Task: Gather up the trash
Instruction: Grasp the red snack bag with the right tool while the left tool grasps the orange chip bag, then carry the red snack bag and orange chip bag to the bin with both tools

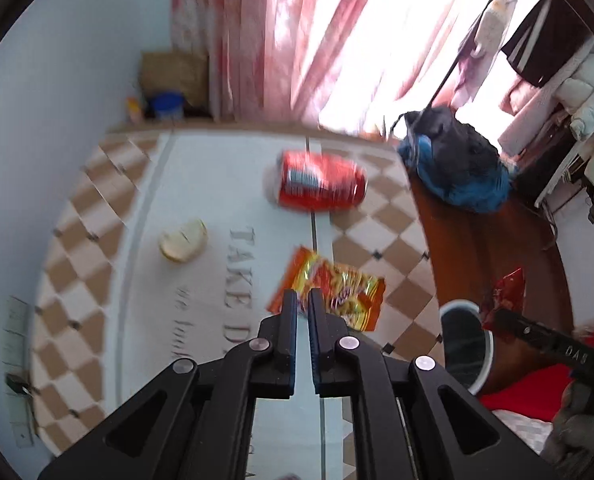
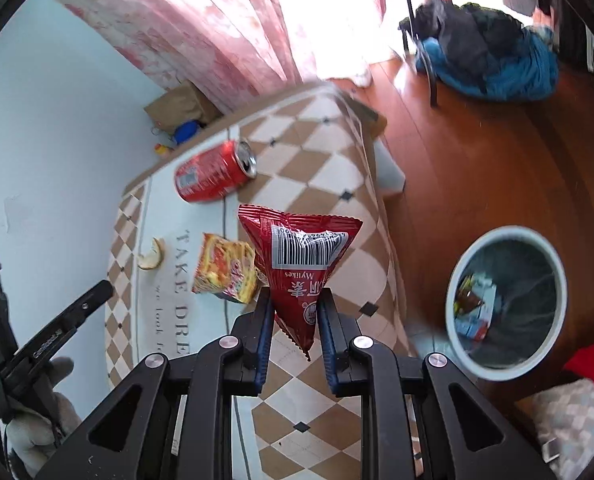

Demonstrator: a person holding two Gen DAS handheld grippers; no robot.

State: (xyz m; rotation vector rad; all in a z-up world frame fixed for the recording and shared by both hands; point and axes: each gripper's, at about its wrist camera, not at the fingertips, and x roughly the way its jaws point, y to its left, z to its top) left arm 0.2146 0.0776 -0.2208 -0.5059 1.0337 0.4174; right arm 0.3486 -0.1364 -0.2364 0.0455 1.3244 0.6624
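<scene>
My right gripper is shut on a red triangular snack packet, held in the air over the table's right edge, left of the round white bin. In the left wrist view that packet hangs just above the bin. My left gripper hovers over the table, fingers nearly touching with nothing between them. An orange snack wrapper lies just beyond its tips. A red soda can lies on its side farther back. A pale bitten food scrap lies to the left.
The table has a brown-and-white checked cloth and stands against a pale wall. A blue and black bag sits on a chair over the wooden floor. Several bits of packaging lie inside the bin. A brown paper bag stands behind the table.
</scene>
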